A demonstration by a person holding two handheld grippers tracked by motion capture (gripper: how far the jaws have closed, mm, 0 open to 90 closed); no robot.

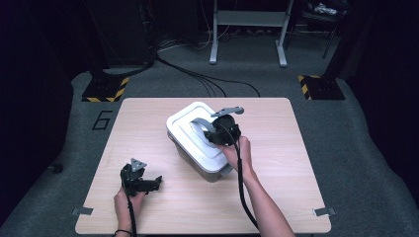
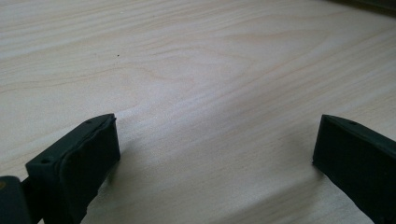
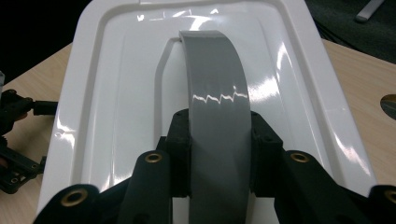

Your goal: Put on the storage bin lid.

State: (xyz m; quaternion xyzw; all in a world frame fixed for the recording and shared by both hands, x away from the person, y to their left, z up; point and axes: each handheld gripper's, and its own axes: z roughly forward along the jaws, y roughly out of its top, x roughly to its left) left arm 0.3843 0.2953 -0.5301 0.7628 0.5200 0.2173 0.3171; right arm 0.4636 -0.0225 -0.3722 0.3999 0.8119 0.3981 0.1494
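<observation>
You're working in a lab or recording studio, not a home: your wooden bench point(image 1: 197, 207) stands on grey carpet point(image 1: 346, 128), black cables point(image 1: 207, 79) run across the floor, yellow-and-black striped stand bases point(image 1: 104, 90) flank it, and a number 6 point(image 1: 102, 120) marks the carpet.

The counter point(image 1: 276, 197) is lit brightly from above in the high view, while the surrounding floor point(image 1: 356, 128) and background are left dim to nearly black. Soft shadows are cast beneath the fingers point(image 2: 79, 168) in the left gripper view, where the near fingers are slightly blurred. Sharp white glare streaks are seen on the glossy white lid point(image 3: 308, 93) and the grey handle point(image 3: 217, 98) in the right gripper view.
</observation>
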